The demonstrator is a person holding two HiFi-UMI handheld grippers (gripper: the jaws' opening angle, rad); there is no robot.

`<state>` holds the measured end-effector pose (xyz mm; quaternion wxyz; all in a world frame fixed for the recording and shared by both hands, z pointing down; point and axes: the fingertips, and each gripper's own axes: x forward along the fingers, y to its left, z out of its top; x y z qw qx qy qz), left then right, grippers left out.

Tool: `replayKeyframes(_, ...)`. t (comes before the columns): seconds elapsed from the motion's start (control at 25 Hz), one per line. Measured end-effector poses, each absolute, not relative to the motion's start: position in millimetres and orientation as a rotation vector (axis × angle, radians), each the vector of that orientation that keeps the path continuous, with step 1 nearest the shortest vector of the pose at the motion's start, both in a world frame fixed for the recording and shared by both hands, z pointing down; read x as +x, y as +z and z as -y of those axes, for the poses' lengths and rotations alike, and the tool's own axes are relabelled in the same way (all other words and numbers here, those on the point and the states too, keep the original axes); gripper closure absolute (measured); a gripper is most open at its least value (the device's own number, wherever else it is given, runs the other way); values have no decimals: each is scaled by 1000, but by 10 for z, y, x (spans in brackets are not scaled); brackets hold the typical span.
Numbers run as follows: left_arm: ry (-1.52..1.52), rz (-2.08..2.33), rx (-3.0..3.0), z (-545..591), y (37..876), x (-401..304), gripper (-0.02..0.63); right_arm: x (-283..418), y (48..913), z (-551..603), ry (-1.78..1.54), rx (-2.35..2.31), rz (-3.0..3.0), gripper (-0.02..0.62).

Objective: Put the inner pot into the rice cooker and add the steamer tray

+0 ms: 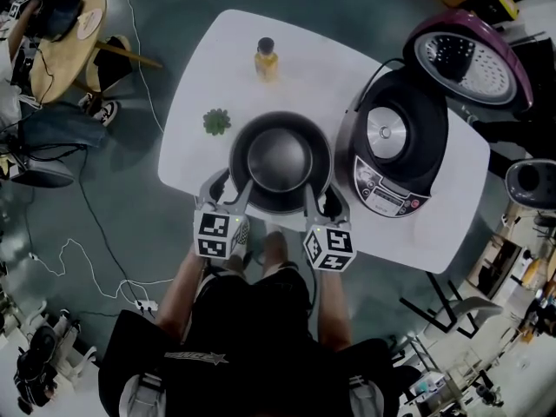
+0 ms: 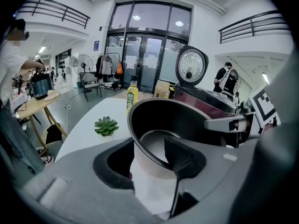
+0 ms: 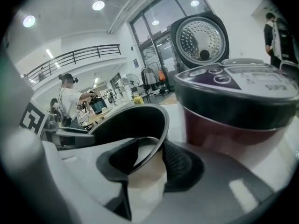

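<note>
The dark inner pot (image 1: 280, 156) stands on the white table (image 1: 204, 68), near its front edge and left of the rice cooker (image 1: 395, 142). The cooker's purple lid (image 1: 469, 59) is swung open and its cavity is bare. My left gripper (image 1: 233, 183) straddles the pot's near-left rim (image 2: 140, 139), one pad inside and one outside; the jaws stand open with slack around the thin wall. My right gripper (image 1: 320, 194) straddles the near-right rim (image 3: 161, 134) the same way, open, with the cooker body (image 3: 233, 106) close on its right. No steamer tray shows in any view.
A yellow bottle (image 1: 266, 59) stands at the table's far side and a small green plant (image 1: 216, 122) sits left of the pot. A round wooden table (image 1: 74, 33) and cables on the floor lie to the left. People stand in the background (image 2: 14, 55).
</note>
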<state>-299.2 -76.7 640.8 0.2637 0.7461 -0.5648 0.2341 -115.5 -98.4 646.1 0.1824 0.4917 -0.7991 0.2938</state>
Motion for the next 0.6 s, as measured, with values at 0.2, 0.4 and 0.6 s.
replayKeyframes(0.2, 611, 1544, 2028, 758, 6294, -3024, 396, -1185, 6347, 983, 809, 1397, 2272, 437)
replayKeyframes(0.4, 590, 1576, 2056, 774, 6060, -3057, 400, -1210, 6112, 996, 768, 1423, 2304, 437)
replayKeyframes(0.6, 561, 1602, 2102, 807, 5794, -3065, 402, -1214, 5838, 1015, 717, 1460, 2342, 437)
